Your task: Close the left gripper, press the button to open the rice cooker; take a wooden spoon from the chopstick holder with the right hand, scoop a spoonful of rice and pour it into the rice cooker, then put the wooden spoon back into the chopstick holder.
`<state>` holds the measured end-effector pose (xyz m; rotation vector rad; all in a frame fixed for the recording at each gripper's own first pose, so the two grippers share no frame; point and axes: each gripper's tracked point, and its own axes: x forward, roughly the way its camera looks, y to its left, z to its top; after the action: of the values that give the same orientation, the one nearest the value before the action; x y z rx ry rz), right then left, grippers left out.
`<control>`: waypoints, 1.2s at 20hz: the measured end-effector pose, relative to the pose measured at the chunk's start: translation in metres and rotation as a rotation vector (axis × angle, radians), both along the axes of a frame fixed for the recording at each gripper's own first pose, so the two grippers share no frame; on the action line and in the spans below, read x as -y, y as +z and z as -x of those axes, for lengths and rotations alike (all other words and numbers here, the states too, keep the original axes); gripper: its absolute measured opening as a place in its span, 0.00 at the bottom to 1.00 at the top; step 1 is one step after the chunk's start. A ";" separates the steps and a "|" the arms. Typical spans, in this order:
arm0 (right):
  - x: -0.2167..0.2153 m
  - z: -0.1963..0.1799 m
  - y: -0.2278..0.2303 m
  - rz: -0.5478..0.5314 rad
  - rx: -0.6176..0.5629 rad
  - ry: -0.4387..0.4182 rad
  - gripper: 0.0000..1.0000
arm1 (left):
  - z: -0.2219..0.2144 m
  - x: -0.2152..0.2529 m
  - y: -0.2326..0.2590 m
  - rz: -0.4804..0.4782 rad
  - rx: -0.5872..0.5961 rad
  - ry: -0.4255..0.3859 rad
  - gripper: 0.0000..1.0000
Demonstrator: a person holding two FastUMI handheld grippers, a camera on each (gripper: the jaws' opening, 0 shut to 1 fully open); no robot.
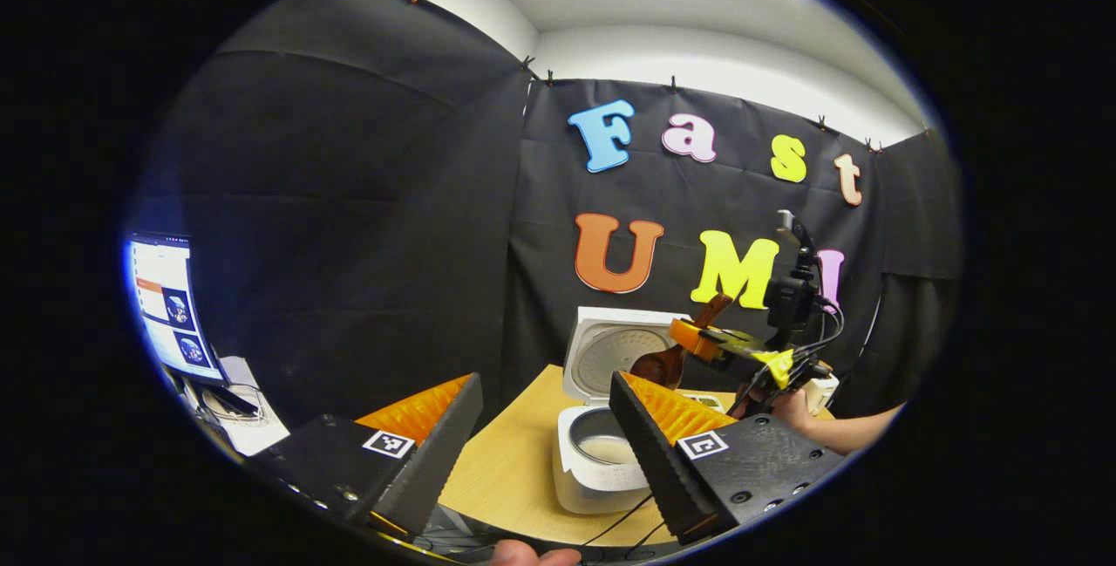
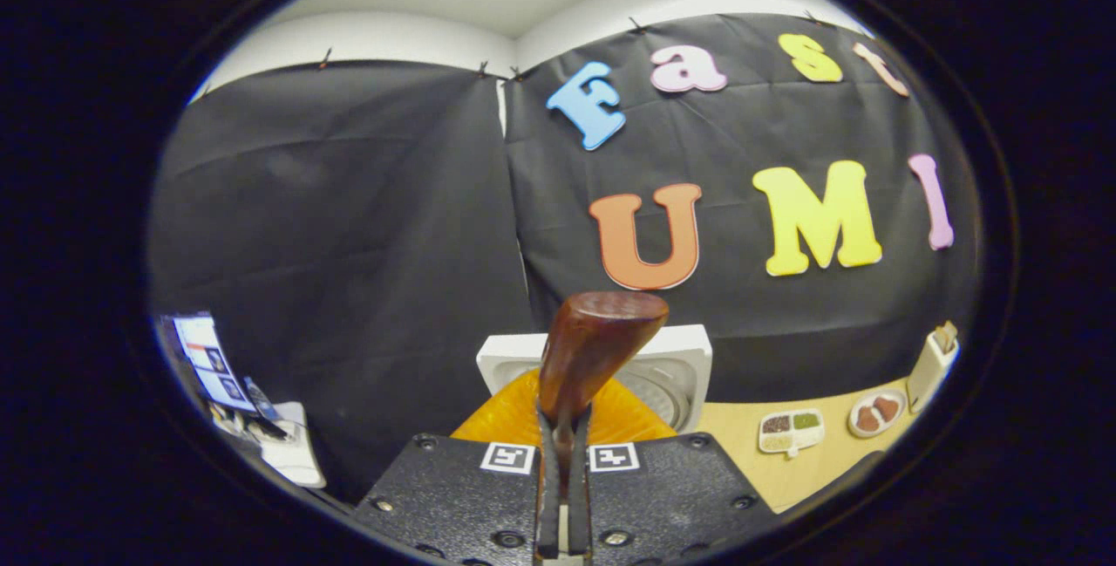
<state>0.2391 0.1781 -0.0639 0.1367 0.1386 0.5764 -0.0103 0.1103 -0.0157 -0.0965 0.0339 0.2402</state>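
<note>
— two grippers, so how did you have them?
— your left gripper (image 1: 545,426) was spread wide, nothing between its fingers; the rice cooker (image 1: 602,453) sat just ahead of them on the wooden table (image 1: 506,461), lid up, pale contents in its pot.
— and the other?
— your right gripper (image 2: 560,470) was clenched on the wooden spoon (image 2: 593,348), whose handle rose straight up from the fingertips. from the left gripper view, the spoon's bowl hung above the open cooker.
— anything past the fingers?
— two dishes of grains (image 2: 789,431) and the chopstick holder (image 2: 931,365) stood off to their right.
</note>
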 end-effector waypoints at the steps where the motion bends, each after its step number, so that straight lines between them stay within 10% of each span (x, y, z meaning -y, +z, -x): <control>1: 0.015 0.004 0.005 -0.049 -0.023 -0.014 0.07 | -0.003 0.007 -0.001 -0.003 -0.006 -0.014 0.94; 10: 0.256 0.043 0.009 -0.331 -0.152 -0.368 0.09 | -0.043 0.097 -0.001 -0.064 -0.010 -0.156 0.94; 24: 0.509 0.039 -0.066 -0.180 -0.208 -0.717 0.09 | -0.089 0.190 -0.007 -0.104 -0.020 -0.174 0.94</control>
<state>0.2000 -0.3304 -0.1294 0.4016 0.2257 -0.1447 0.0785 -0.0797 -0.0227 0.0123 0.0490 0.0686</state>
